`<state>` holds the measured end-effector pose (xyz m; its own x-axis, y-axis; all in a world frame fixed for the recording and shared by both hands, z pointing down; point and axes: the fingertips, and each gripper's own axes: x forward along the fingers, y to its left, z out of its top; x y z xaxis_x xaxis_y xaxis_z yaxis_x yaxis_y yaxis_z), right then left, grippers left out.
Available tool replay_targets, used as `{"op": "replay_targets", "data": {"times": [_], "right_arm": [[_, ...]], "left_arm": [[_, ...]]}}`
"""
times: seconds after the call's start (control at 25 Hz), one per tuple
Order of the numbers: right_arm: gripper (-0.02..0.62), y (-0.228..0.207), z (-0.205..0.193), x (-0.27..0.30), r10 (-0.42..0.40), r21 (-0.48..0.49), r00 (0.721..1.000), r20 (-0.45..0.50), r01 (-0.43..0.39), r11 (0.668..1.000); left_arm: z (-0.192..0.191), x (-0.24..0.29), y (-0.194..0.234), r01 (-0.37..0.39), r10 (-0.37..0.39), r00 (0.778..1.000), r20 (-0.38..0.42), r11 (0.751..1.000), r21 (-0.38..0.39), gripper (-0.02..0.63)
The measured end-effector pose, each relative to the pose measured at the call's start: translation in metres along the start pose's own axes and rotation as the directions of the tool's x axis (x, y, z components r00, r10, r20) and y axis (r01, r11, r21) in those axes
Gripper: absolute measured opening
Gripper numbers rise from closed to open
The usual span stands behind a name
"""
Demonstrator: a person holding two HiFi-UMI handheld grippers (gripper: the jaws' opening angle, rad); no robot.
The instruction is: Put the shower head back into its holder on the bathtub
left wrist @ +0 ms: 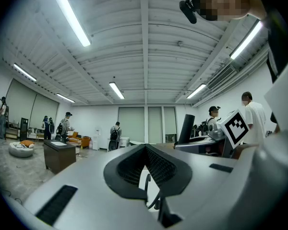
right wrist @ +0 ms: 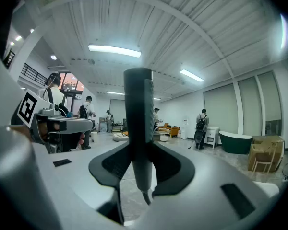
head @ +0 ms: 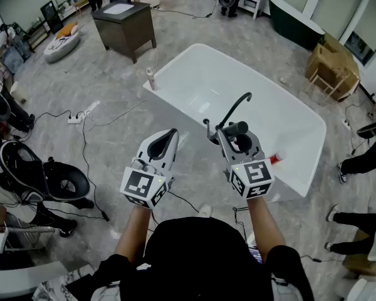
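The white bathtub [head: 194, 83] stands just ahead of me, with a black curved faucet [head: 237, 106] and a short black post [head: 207, 128] on its near rim. My right gripper [head: 230, 130] is shut on the dark cylindrical shower head [head: 237, 128], level and just in front of the faucet. In the right gripper view the shower head [right wrist: 138, 104] stands upright between the jaws of the right gripper [right wrist: 139, 147], its hose [right wrist: 145, 195] trailing below. My left gripper [head: 172, 133] hovers left of the faucet, shut and holding nothing; in the left gripper view the tips of the left gripper [left wrist: 145, 147] meet.
A pink bottle [head: 151, 79] stands on the tub's left corner, a red item [head: 274, 159] on its right rim. A dark cabinet [head: 125, 25] is beyond, a power strip with cables [head: 75, 118] and a black chair [head: 47, 174] on the left, and people's legs [head: 363, 162] on the right.
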<state>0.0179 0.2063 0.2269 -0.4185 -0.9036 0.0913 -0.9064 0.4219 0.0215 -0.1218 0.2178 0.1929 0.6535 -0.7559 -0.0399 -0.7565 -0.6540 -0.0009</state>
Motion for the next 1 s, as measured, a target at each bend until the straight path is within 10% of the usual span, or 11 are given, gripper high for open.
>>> {"op": "replay_targets", "data": {"times": [1.0], "right_arm": [[0.14, -0.069, -0.031, 0.007, 0.084, 0.051, 0.996, -0.006, -0.084, 0.995]], "left_arm": [[-0.031, 0.058, -0.032, -0.075, 0.075, 0.996, -0.047, 0.997, -0.005, 0.012]]}}
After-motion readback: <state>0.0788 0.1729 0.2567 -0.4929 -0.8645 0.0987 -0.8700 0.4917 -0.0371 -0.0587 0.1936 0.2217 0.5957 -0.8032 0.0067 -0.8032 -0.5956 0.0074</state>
